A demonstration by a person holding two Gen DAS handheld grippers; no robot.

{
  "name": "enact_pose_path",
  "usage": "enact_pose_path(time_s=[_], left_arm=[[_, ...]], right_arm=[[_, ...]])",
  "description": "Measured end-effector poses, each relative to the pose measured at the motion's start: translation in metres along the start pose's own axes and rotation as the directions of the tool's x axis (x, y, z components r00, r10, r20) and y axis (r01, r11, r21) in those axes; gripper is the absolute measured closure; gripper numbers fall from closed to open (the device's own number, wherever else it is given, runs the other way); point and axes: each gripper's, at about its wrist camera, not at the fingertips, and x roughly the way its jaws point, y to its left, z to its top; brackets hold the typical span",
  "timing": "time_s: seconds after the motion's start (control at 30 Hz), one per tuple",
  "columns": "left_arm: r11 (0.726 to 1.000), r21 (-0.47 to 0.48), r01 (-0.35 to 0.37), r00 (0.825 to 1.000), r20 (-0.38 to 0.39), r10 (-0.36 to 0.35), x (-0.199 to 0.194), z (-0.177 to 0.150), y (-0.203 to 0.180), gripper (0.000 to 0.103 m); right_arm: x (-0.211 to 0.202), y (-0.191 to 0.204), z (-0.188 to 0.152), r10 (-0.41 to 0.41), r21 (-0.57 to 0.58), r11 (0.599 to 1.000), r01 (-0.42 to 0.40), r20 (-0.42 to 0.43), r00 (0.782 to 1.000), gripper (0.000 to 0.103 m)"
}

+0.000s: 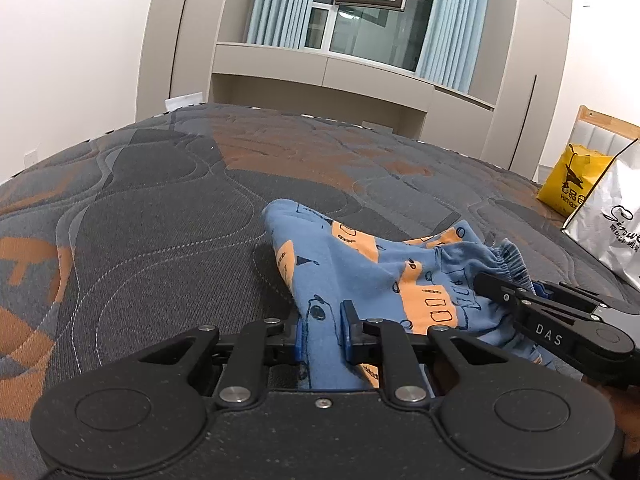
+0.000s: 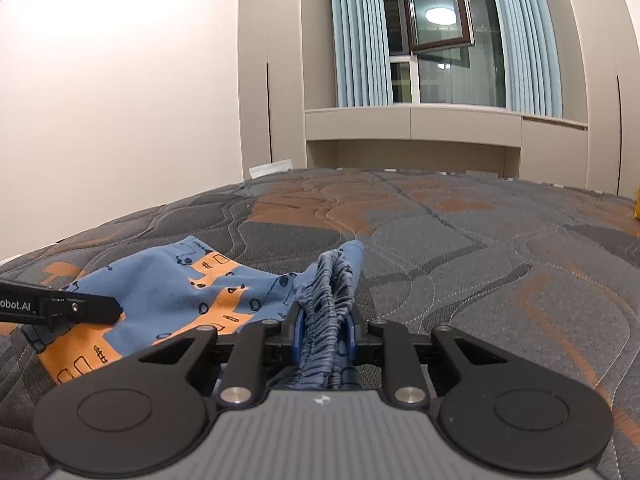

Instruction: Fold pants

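Note:
Small blue pants (image 1: 380, 276) with orange patches and black line drawings lie bunched on the bed; they also show in the right wrist view (image 2: 168, 292). My left gripper (image 1: 322, 332) is shut on a fold of the blue fabric. My right gripper (image 2: 324, 328) is shut on the gathered elastic waistband (image 2: 328, 304). The right gripper shows in the left wrist view (image 1: 496, 284) at the waistband (image 1: 508, 260). The left gripper shows in the right wrist view (image 2: 96, 306) over the pants' left part.
The bed has a quilted grey and orange cover (image 1: 160, 208), also in the right wrist view (image 2: 480, 248). A yellow bag (image 1: 572, 180) and a silver bag (image 1: 612, 220) stand at the bed's right side. Cabinets and a curtained window (image 1: 360, 12) lie beyond.

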Motion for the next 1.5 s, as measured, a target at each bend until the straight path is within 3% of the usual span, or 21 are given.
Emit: enact_pose_path(time_s=[0.43, 0.6, 0.83, 1.03, 1.17, 1.5], left_arm=[[0.998, 0.013, 0.055, 0.995, 0.081, -0.056, -0.002, 0.024, 0.025, 0.086], [0.999, 0.023, 0.025, 0.992, 0.126, -0.028, -0.01, 0.043, 0.051, 0.086], [0.998, -0.014, -0.058, 0.985, 0.16, 0.06, -0.019, 0.061, 0.113, 0.086], [0.996, -0.045, -0.08, 0.988, 0.132, 0.085, -0.009, 0.063, 0.155, 0.085], [0.994, -0.086, -0.064, 0.995, 0.075, 0.07, 0.007, 0.053, 0.173, 0.085], [0.991, -0.111, -0.079, 0.996, 0.026, 0.082, 0.021, 0.046, 0.182, 0.078]], right_arm=[[0.005, 0.008, 0.01, -0.008, 0.006, 1.0, 0.007, 0.041, 0.999, 0.081], [0.024, 0.03, 0.027, 0.023, 0.023, 0.999, -0.025, 0.054, 0.998, 0.082], [0.063, 0.087, 0.056, 0.105, -0.044, 0.994, -0.102, 0.077, 0.992, 0.082], [0.095, 0.121, 0.062, 0.135, -0.064, 0.989, -0.13, 0.069, 0.989, 0.082], [0.116, 0.127, 0.054, 0.132, -0.076, 0.988, -0.131, 0.01, 0.991, 0.082], [0.136, 0.125, 0.049, 0.126, -0.044, 0.991, -0.128, -0.058, 0.99, 0.076]])
